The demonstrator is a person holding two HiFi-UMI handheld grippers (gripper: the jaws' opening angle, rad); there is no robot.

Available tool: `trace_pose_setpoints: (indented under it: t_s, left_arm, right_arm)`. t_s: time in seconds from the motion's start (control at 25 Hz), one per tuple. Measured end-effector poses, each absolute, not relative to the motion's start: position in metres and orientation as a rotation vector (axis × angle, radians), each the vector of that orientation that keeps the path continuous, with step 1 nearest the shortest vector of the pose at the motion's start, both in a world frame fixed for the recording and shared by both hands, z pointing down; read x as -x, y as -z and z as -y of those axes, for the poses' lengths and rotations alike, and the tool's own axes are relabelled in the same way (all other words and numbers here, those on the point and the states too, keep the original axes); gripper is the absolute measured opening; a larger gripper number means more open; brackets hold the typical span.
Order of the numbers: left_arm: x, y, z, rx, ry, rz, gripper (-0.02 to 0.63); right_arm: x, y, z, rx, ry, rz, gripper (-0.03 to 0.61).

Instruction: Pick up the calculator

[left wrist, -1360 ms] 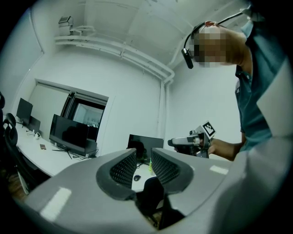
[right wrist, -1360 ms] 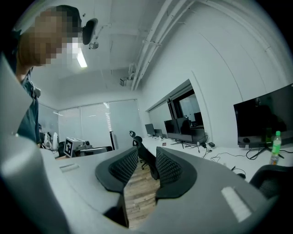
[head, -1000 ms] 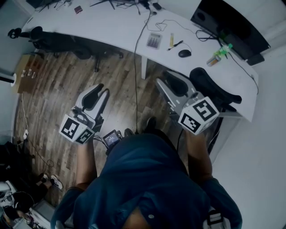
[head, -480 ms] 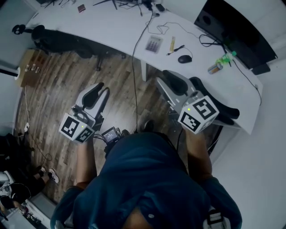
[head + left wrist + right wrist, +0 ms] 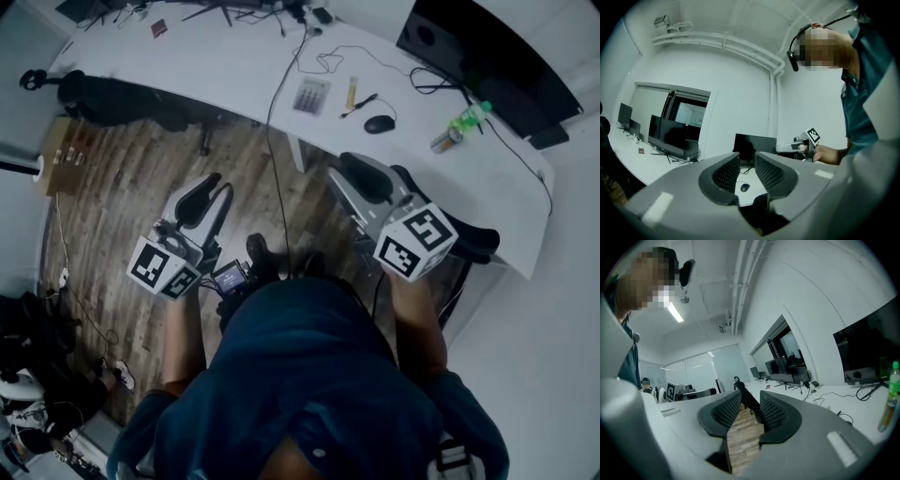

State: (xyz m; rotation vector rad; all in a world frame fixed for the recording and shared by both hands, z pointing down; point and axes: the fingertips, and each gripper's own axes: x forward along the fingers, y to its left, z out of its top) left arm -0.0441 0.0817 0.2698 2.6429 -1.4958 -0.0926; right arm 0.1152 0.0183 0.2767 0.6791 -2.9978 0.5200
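Note:
The calculator point(image 5: 311, 94) lies flat on the long white desk point(image 5: 187, 56), a grey slab with rows of keys, well ahead of both grippers. I hold my left gripper point(image 5: 211, 187) level over the wooden floor, jaws nearly together and nothing between them point(image 5: 746, 161). My right gripper point(image 5: 349, 169) hangs level above a black office chair point(image 5: 450, 202). Its jaws stand the same way, with only floor showing through the narrow slit point(image 5: 750, 406). Neither gripper view shows the calculator.
A yellow pen point(image 5: 352, 91), a black mouse point(image 5: 378, 123), a green bottle point(image 5: 466, 120) and a can point(image 5: 441, 141) lie right of the calculator. A dark monitor point(image 5: 487, 47) stands at the desk's far right. A cable point(image 5: 277, 169) hangs down to the floor. A second chair point(image 5: 122, 89) sits at the left.
The person has stepped on: a shoe now shows ahead of the body. The desk has shifted a little in view. Both grippers were carried along with jaws unchanged.

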Motion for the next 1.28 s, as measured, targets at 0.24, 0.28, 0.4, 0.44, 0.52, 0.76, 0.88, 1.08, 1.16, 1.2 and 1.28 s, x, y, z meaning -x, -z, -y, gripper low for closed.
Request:
trace_pose_setpoints:
  t_s: [0.24,0.28,0.4,0.44,0.52,0.76,0.88,1.08,1.16,1.2,1.28]
  left_arm:
    - [0.044,-0.276,-0.059,-2.681,0.09,1.397,0.095]
    - [0.046,-0.276,-0.054,-2.69,0.09,1.382,0.095]
    - [0.056,-0.275,-0.038,-2.717,0.093,1.339,0.094]
    - [0.06,-0.275,-0.032,-2.722,0.1,1.328,0.094]
    - [0.068,-0.273,-0.02,-2.733,0.114,1.299,0.094]
    - [0.094,-0.274,0.008,-2.754,0.127,1.227,0.094]
    - [0.106,-0.274,0.019,-2.762,0.136,1.201,0.094]
    - [0.125,-0.275,0.034,-2.775,0.143,1.159,0.092]
    - [0.132,-0.275,0.04,-2.779,0.145,1.145,0.093]
    - [0.136,-0.275,0.042,-2.782,0.146,1.138,0.093]
    - [0.143,-0.275,0.047,-2.787,0.15,1.122,0.092]
  right_arm:
    - [-0.115,-0.281,-0.005,-0.768,-0.535,2.975,0.106]
    - [-0.114,-0.281,-0.001,-0.787,-0.537,2.971,0.106]
    - [-0.108,-0.282,0.007,-0.84,-0.542,2.955,0.106]
    - [-0.105,-0.282,0.01,-0.856,-0.542,2.948,0.106]
    - [-0.099,-0.281,0.017,-0.888,-0.542,2.931,0.106]
    - [-0.075,-0.279,0.036,-0.964,-0.548,2.9,0.106]
    - [-0.066,-0.28,0.045,-0.999,-0.551,2.885,0.106]
    - [-0.047,-0.279,0.056,-1.045,-0.549,2.872,0.106]
    - [-0.041,-0.278,0.059,-1.062,-0.547,2.866,0.106]
    - [-0.038,-0.278,0.061,-1.071,-0.546,2.863,0.106]
    - [-0.031,-0.277,0.065,-1.09,-0.545,2.857,0.106]
